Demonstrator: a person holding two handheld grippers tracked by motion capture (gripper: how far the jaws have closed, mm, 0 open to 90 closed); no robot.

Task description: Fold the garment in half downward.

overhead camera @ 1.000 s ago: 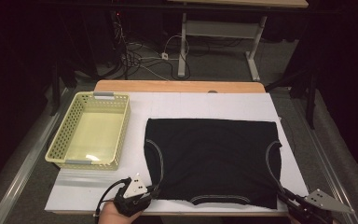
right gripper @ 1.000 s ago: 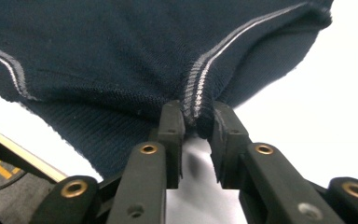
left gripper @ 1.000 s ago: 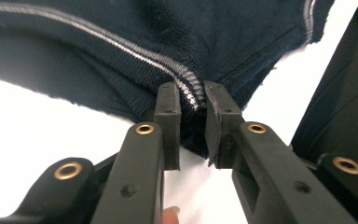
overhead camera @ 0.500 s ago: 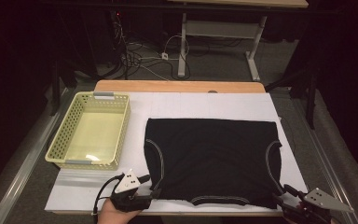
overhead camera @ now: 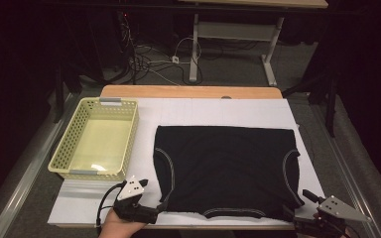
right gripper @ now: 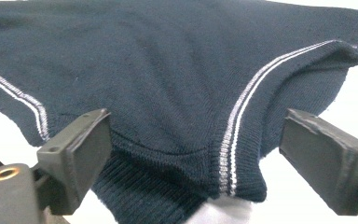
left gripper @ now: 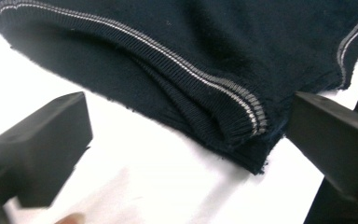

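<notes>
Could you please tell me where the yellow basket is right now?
In the high view, the yellow basket sits at the table's left, just left of the black garment.

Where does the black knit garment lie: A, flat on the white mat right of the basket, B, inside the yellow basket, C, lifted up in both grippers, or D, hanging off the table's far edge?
A: the black knit garment is spread flat on the white mat, with the yellow basket empty to its left.
</notes>
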